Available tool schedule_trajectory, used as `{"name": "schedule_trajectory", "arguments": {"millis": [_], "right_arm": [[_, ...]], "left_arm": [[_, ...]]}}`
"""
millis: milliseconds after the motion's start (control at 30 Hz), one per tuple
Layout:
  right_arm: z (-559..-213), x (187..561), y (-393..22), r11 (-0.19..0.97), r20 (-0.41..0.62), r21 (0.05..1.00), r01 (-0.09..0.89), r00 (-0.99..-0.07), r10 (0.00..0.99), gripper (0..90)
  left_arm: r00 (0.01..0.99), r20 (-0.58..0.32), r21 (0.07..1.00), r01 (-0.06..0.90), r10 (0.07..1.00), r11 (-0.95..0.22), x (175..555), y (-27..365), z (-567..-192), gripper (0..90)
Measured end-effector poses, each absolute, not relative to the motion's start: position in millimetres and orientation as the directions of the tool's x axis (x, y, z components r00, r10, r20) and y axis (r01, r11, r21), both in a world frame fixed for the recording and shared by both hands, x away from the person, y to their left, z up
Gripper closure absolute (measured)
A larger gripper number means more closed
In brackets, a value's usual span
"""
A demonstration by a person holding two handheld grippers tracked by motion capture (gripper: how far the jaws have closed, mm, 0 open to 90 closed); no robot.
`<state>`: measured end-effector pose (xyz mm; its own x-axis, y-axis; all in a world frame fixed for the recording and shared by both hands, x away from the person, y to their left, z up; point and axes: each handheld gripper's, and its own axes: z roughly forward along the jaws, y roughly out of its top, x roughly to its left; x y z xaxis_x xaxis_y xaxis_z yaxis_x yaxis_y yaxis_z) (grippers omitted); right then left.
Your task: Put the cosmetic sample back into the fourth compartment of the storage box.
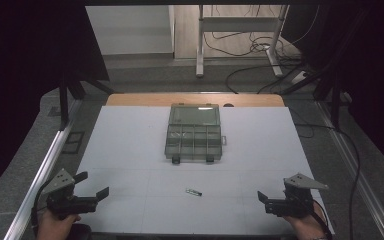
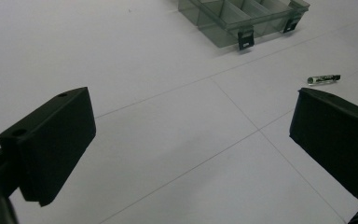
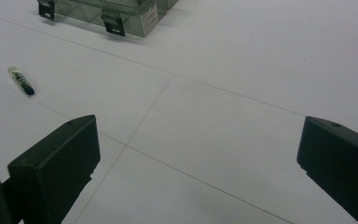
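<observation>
Resting at the near left edge of the white tabletop [image 1: 130, 150], the left hand-held gripper [image 1: 91, 186] is standing with its jaws spread wide and nothing between them; the person's hand beneath it is being cut off by the bottom of the high view. In the left gripper view, both black jaws are framing bare tabletop, and the right one is running out of the picture at the lower corner. Lying near the middle, between the two grippers and toward the front, a small tube-like object [image 1: 193, 192] is showing a clear body and a dark end; what it is, perhaps a vial or a small pen, is hard to make out. Beyond it, the clear compartment box [image 1: 194, 133] is sitting with two dark latches facing the person, its contents too dim to read. At the near right, the right hand-held gripper [image 1: 275, 196] is likewise gaping, holding nothing.
</observation>
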<state>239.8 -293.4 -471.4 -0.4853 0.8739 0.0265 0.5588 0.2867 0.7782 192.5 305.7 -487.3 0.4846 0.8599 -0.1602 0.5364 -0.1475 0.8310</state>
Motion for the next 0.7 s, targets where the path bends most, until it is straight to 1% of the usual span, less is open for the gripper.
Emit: {"name": "schedule_trajectory", "arguments": {"millis": [300, 700], "right_arm": [[-472.1, 241.6, -290.3, 0.306, 0.017, 0.767, 0.564, -0.495, 0.869, 0.0], [-473.3, 245.1, -291.6, 0.292, 0.054, 0.751, 0.593, -0.495, 0.867, 0.0]], "left_arm": [[0.489, -0.156, 0.832, 0.533, 0.858, -0.153, 191.5, 305.6, -487.4, 0.5], [0.499, -0.144, 0.828, 0.534, 0.855, -0.172, 192.0, 303.9, -487.2, 0.5]]}}
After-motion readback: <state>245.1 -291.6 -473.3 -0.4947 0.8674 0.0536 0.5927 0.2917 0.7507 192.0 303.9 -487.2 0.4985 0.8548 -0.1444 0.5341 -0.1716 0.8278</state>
